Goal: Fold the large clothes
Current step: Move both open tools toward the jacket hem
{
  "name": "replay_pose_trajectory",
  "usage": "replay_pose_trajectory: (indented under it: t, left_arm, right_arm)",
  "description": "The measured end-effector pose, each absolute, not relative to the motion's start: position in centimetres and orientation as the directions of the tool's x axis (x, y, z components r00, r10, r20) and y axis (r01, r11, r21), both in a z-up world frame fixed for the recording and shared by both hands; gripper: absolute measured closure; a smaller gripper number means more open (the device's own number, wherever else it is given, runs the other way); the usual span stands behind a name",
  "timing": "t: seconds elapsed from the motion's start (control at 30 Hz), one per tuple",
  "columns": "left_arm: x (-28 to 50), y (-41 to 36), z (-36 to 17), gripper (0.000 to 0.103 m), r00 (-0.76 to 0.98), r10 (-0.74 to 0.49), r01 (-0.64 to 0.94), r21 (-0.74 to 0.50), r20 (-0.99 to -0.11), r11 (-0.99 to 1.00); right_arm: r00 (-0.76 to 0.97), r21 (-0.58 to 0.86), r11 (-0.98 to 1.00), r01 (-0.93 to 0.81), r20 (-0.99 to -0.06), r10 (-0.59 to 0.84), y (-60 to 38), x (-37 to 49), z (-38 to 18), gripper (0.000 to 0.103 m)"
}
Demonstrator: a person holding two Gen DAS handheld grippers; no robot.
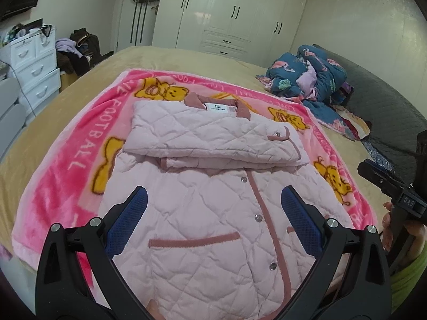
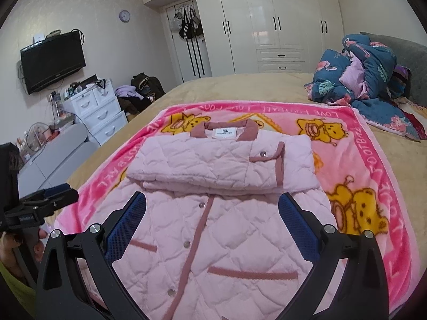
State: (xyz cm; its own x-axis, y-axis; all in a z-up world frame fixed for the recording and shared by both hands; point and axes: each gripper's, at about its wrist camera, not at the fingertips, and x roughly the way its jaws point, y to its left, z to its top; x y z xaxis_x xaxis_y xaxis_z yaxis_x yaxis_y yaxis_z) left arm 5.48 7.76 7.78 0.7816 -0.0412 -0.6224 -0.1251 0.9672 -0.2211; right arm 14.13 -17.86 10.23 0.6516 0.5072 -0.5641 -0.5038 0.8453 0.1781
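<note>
A pale pink quilted jacket [image 1: 213,200] with darker pink trim lies front up on a pink cartoon blanket [image 1: 80,160]. Both sleeves are folded across its chest just below the collar. My left gripper [image 1: 213,194] is open and empty above the jacket's lower half. My right gripper [image 2: 212,200] is open and empty above the same part of the jacket [image 2: 213,226]. The right gripper's body shows at the right edge of the left wrist view [image 1: 384,184]. The left gripper's body shows at the left edge of the right wrist view [image 2: 45,208].
The blanket [image 2: 373,160] lies on a tan bed [image 1: 186,58]. A crumpled blue floral quilt [image 1: 309,77] lies on the bed at the far right. White drawers [image 2: 98,109], a wall TV [image 2: 53,61] and wardrobes [image 2: 267,21] stand beyond the bed.
</note>
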Motion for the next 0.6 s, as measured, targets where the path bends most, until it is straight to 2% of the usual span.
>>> replay_pose_trajectory:
  t: [0.6]
  left_arm:
    - [2.8,6.4,4.8,0.009,0.76,-0.028,-0.133,-0.197,-0.649,0.971]
  right_arm:
    - [0.653,0.168,0.879,-0.446,-0.611,0.448,-22.3,10.6,6.9,0.004]
